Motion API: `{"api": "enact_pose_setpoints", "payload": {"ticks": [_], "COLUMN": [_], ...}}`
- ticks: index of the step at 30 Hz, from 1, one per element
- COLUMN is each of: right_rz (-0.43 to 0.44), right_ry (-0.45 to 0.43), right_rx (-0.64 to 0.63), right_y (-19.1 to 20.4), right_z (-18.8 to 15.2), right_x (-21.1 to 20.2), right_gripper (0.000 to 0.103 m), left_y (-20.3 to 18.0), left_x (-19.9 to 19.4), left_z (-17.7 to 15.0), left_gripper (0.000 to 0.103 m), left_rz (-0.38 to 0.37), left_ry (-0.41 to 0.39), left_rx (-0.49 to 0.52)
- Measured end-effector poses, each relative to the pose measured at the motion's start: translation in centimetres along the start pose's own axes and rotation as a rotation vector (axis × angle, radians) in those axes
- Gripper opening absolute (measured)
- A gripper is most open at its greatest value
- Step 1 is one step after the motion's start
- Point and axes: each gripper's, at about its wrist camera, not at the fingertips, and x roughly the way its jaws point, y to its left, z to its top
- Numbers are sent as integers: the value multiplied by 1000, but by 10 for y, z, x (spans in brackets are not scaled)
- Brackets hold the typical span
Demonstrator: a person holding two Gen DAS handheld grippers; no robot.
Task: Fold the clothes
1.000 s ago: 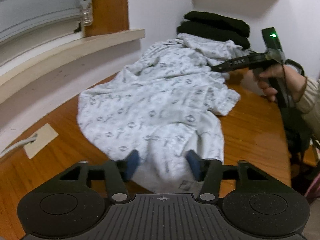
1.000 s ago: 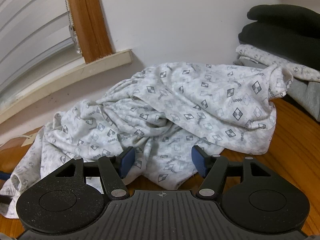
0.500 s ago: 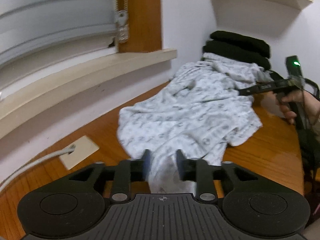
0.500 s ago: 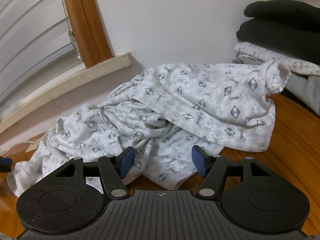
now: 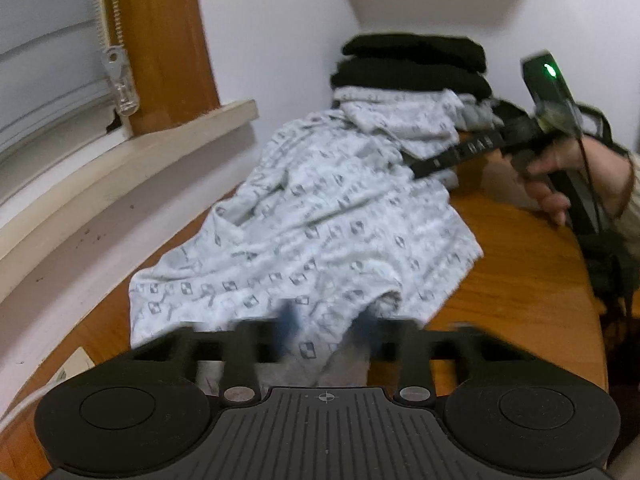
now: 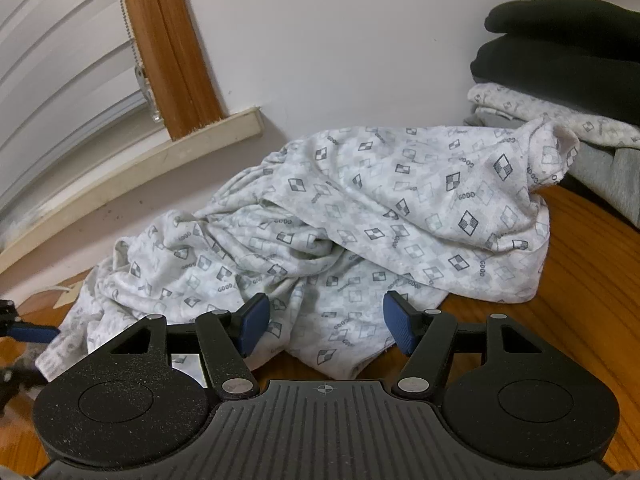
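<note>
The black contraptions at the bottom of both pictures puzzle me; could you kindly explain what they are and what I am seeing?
No robot here: a person holds a gripper in each hand, and a wide-angle camera on each looks along its tongs. One picture comes from the left tongs, the other from the right tongs. On the wooden table lies a crumpled patterned garment, with a stack of folded clothes behind. The left tongs, blurred, are closed on the garment's near edge; the right tongs stand open, holding nothing. The left view also shows the person's right hand gripping its tool.
</note>
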Motion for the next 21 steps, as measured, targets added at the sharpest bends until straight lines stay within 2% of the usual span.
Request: {"api": "enact_pose_setpoints", "payload": {"ticks": [2, 10, 17, 21], "right_rz": [0, -9, 30, 32], "right_ry": [-4, -44, -53, -44], "right_rx": [3, 19, -14, -59], "right_y": [-1, -4, -2, 4], "right_z": [0, -1, -3, -4], "right_x": [0, -6, -10, -10], "right_gripper": [63, 63, 63, 63], "left_y": [11, 87, 154, 182], "left_x": [-7, -85, -147, -164], "left_z": [2, -6, -42, -64], "left_gripper": [3, 2, 2, 2], "left_rz": [9, 186, 365, 433], "left_ry": [-37, -196, -240, -236], "left_rx": [-48, -224, -351, -422]}}
